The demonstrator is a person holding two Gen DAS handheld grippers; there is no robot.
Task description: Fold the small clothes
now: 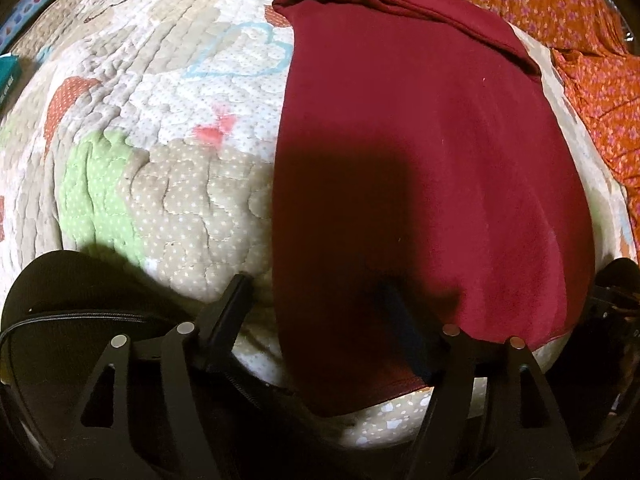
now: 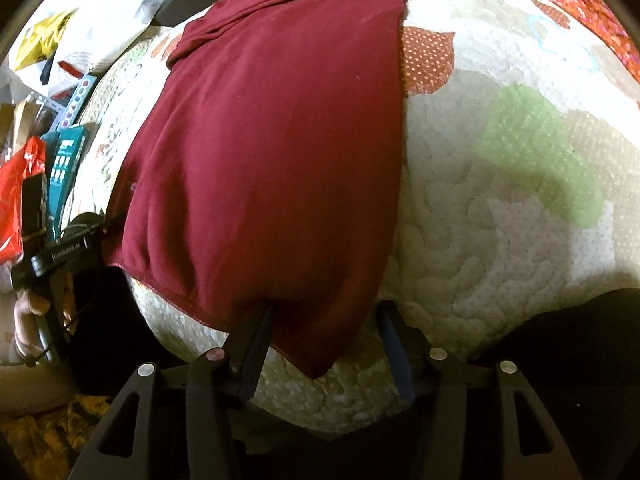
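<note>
A dark red garment (image 1: 420,152) lies folded lengthwise on a patchwork quilt (image 1: 168,184). My left gripper (image 1: 316,292) is open at the garment's near left corner; its right finger (image 1: 396,312) rests on the red cloth and its left finger (image 1: 236,300) is on the quilt. In the right wrist view the same garment (image 2: 272,152) fills the middle. My right gripper (image 2: 326,316) is open astride the garment's near right corner; its left finger (image 2: 260,332) goes under the hem and its right finger (image 2: 392,336) is on the quilt (image 2: 500,240).
An orange flowered cloth (image 1: 560,12) lies past the garment at the far right. A black bag (image 1: 80,304) sits at the quilt's near left edge. Boxes, a red bag (image 2: 20,192) and white bags (image 2: 88,20) crowd the left of the bed.
</note>
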